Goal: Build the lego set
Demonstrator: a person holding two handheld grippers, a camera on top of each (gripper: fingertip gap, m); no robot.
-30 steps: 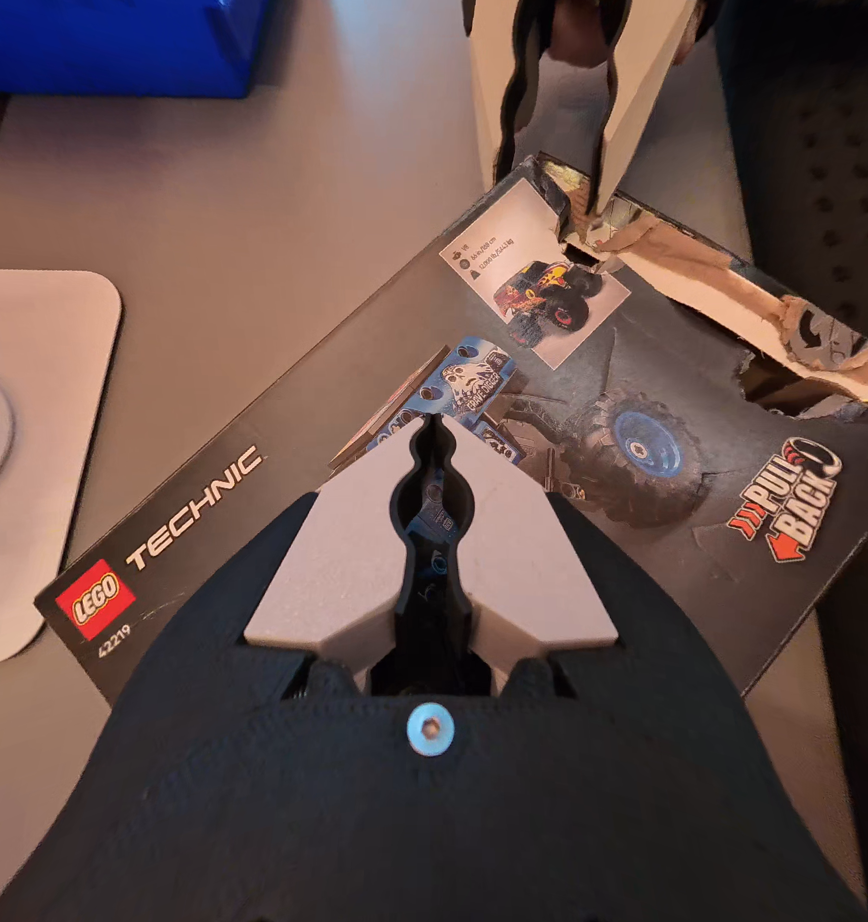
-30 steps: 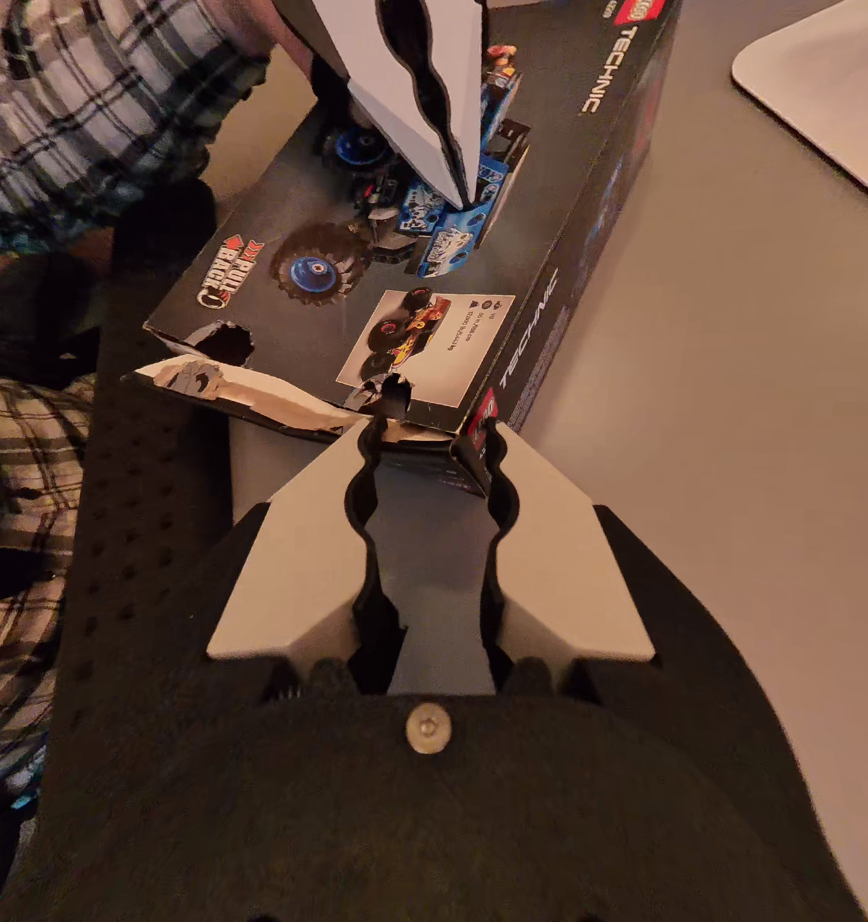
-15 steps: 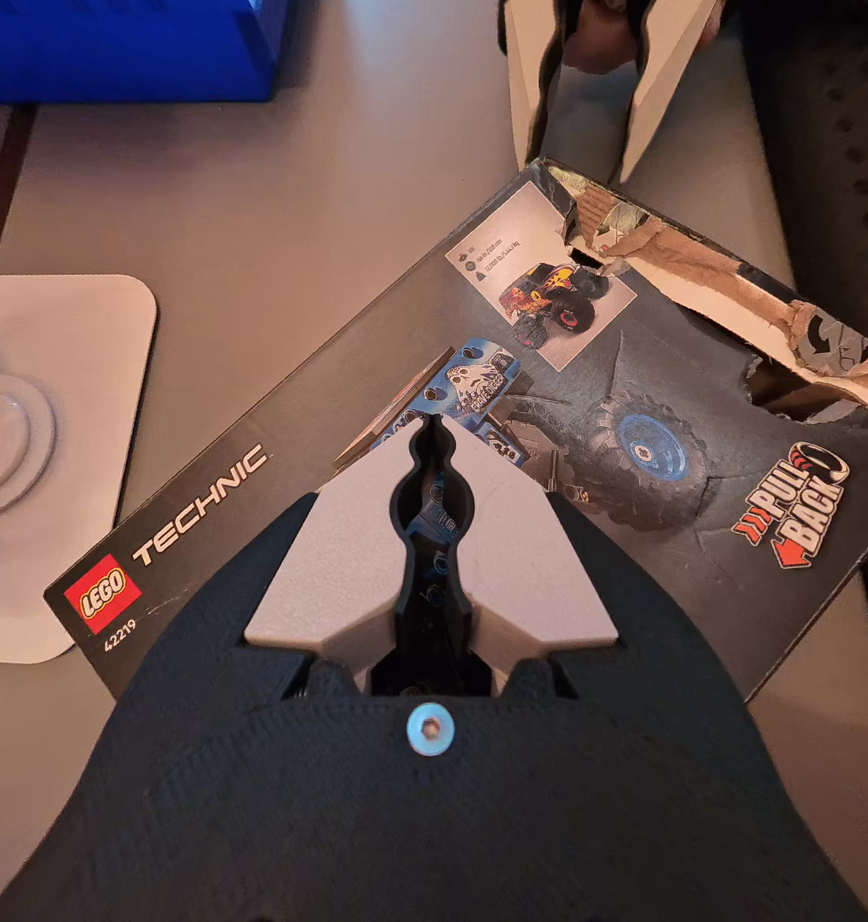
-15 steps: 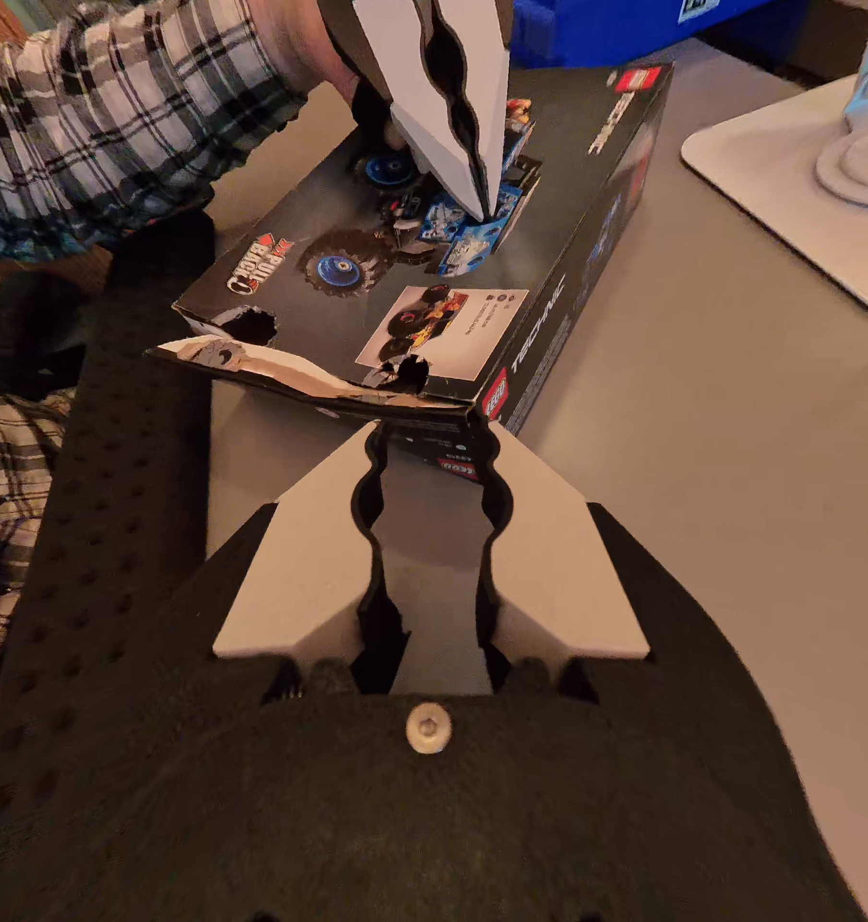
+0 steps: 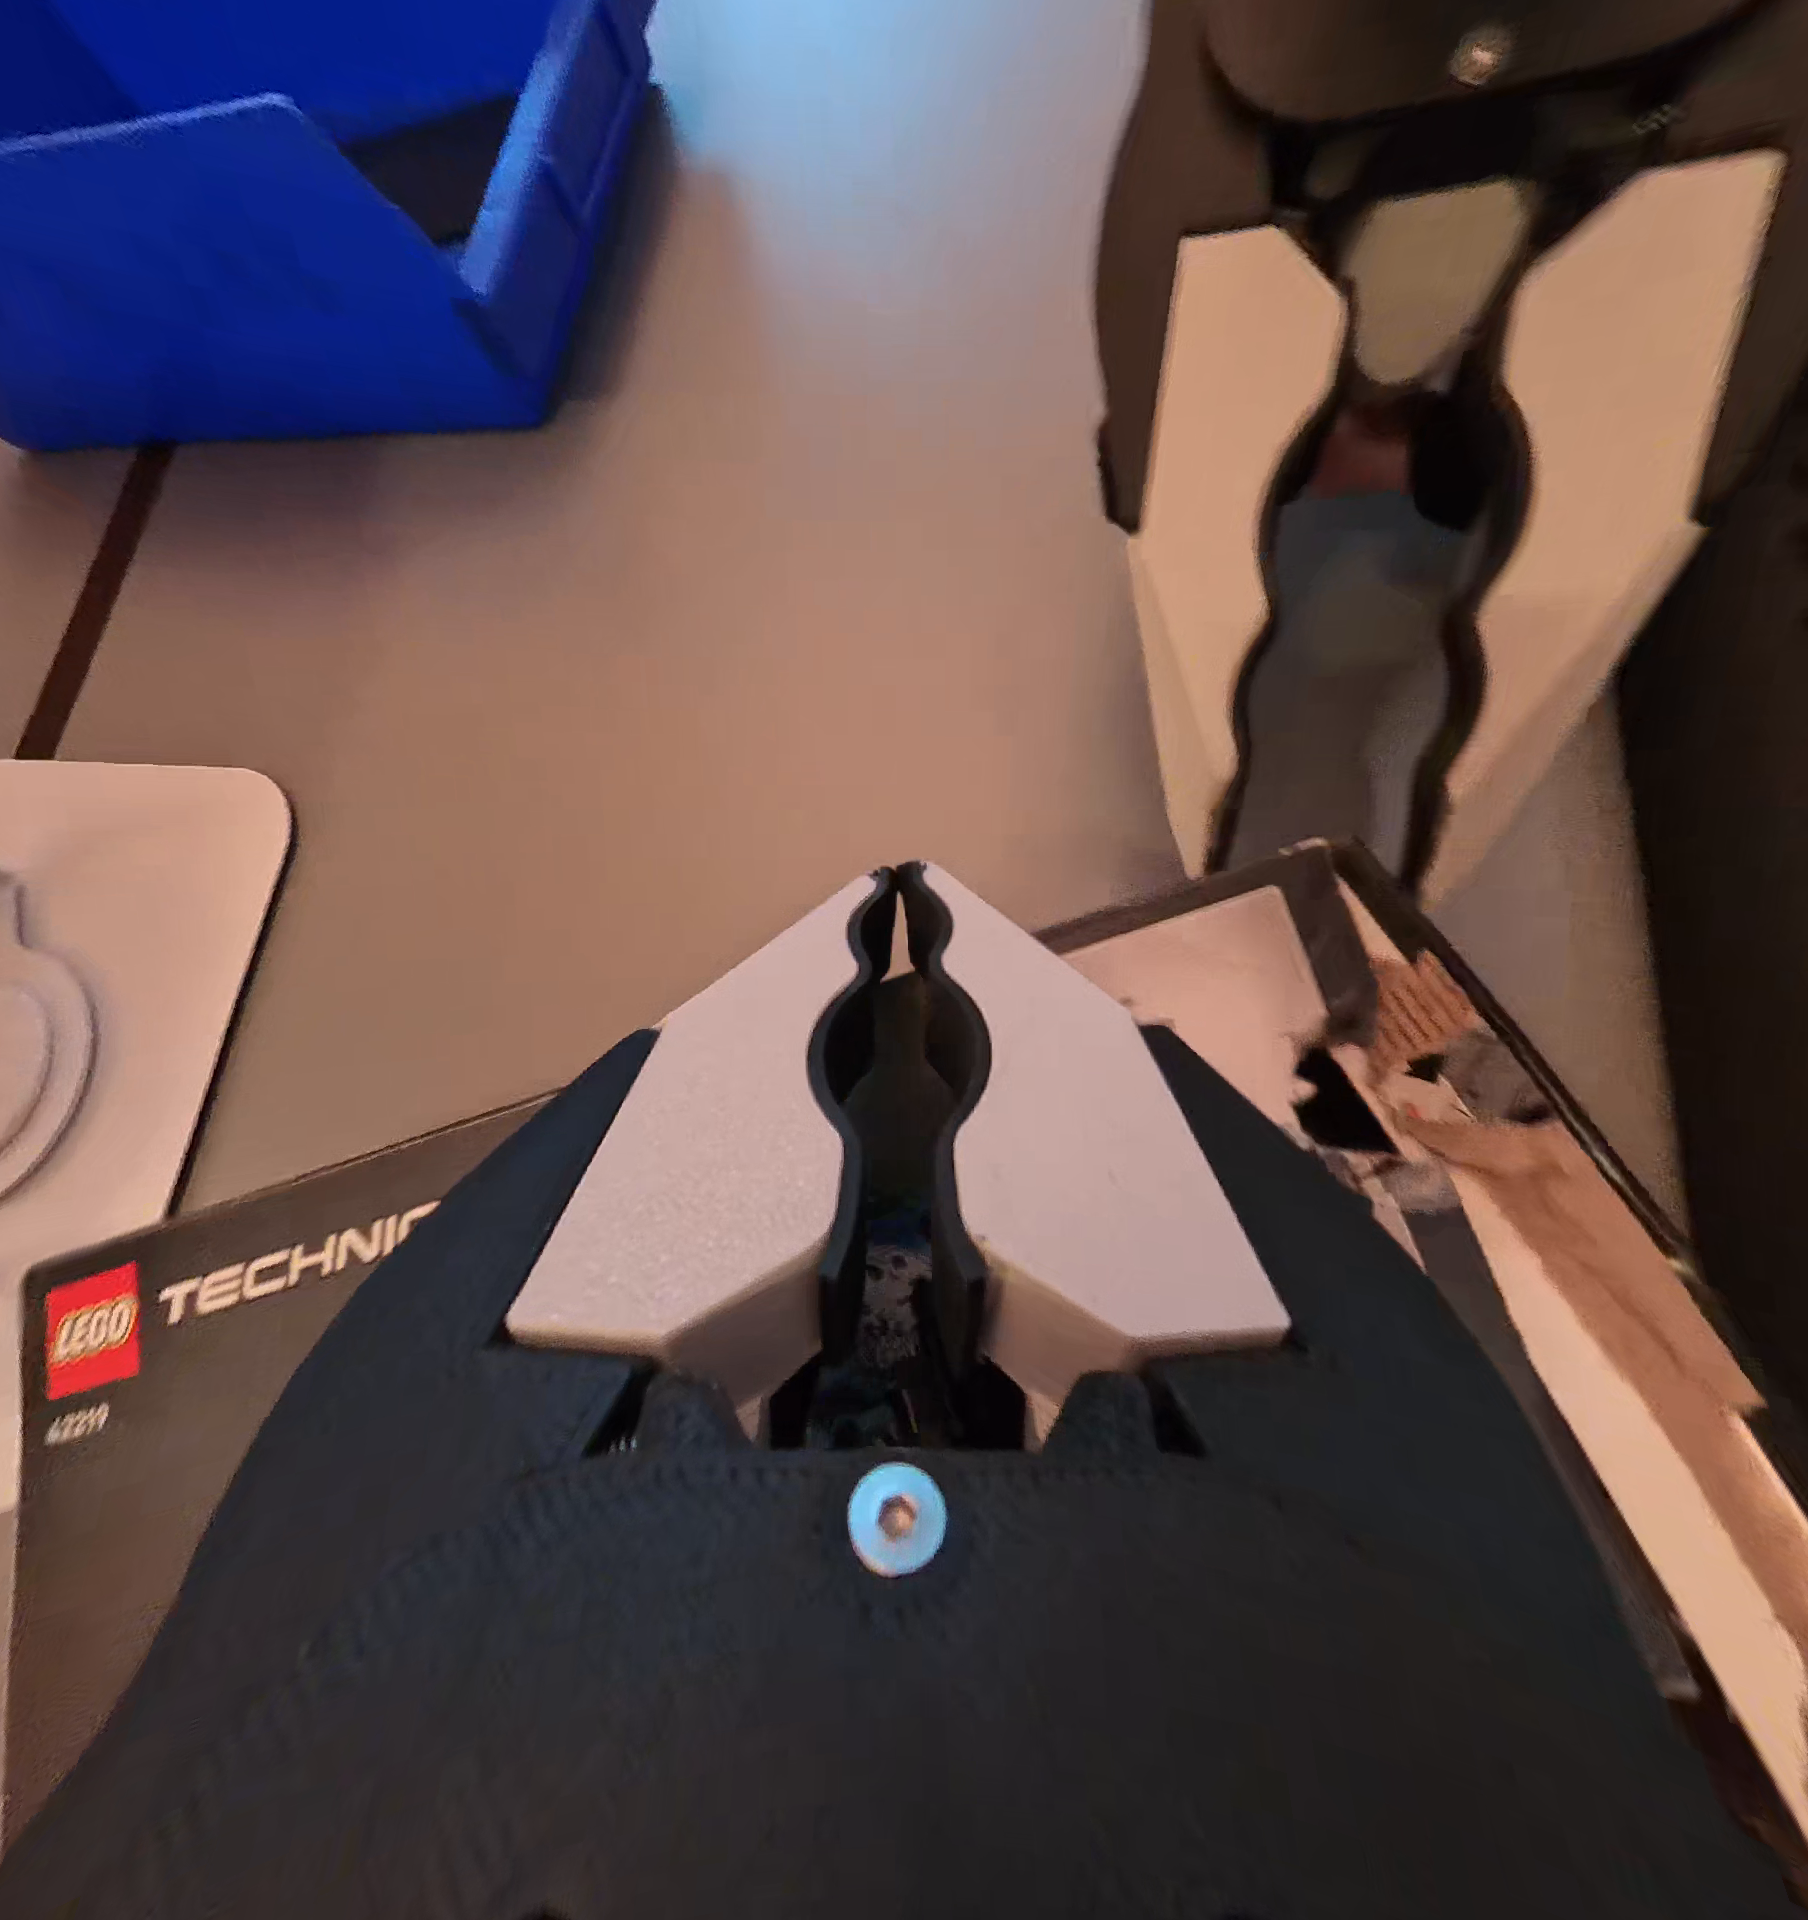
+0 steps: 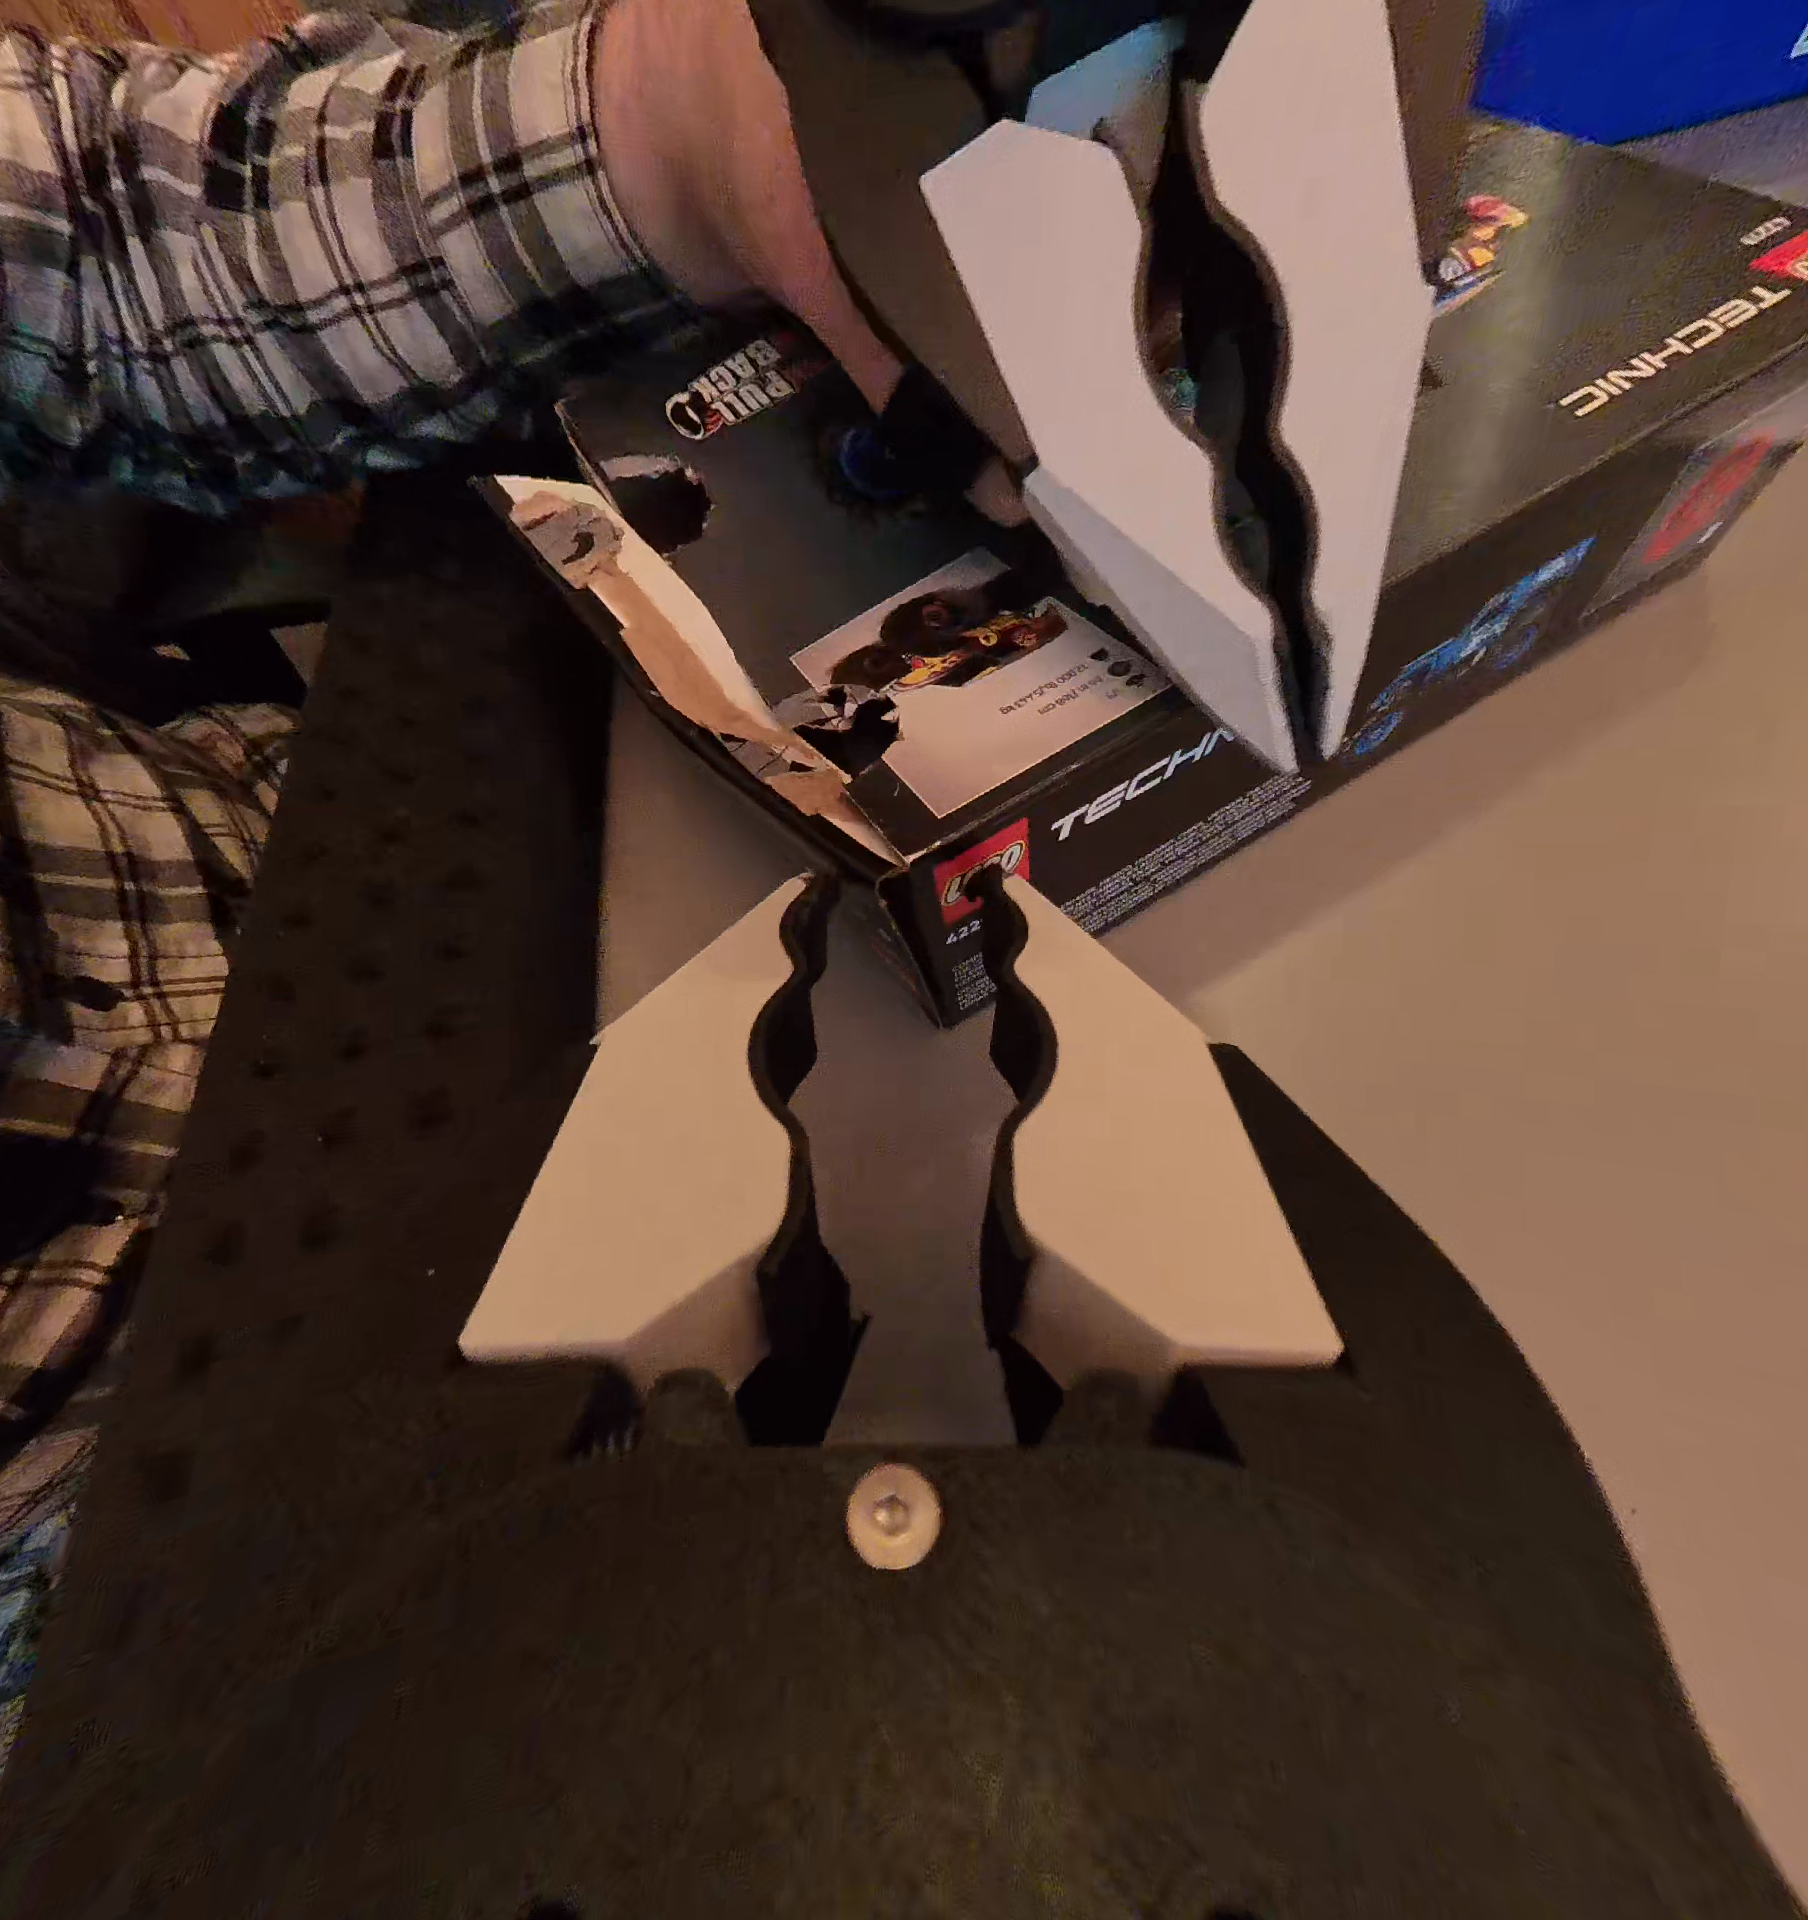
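The black lego box (image 5: 256, 1309) lies flat on the grey table, its torn end flap (image 6: 671, 644) hanging open. My left gripper (image 5: 900, 873) is shut and empty, and it reaches over the box top with its tips at the box's long edge. It also shows in the right wrist view (image 6: 1305, 753), tips down on that edge. My right gripper (image 6: 910, 894) is open, with the box's near corner (image 6: 921, 935) between its fingertips. It also shows in the left wrist view (image 5: 1315, 852), at the torn end. What is inside the box is hidden.
A blue bin (image 5: 204, 260) stands at the back of the table (image 5: 671, 623). A white base plate (image 5: 100, 987) lies beside the box. A black perforated mat (image 6: 412, 935) borders the table. A person's plaid sleeve (image 6: 256, 260) is behind the box. The gap from one gripper's tips to the other's is roughly 7 cm.
My left gripper has moved forward across the box top, from the picture in the middle to the long edge. My right gripper has come closer and now straddles the box corner.
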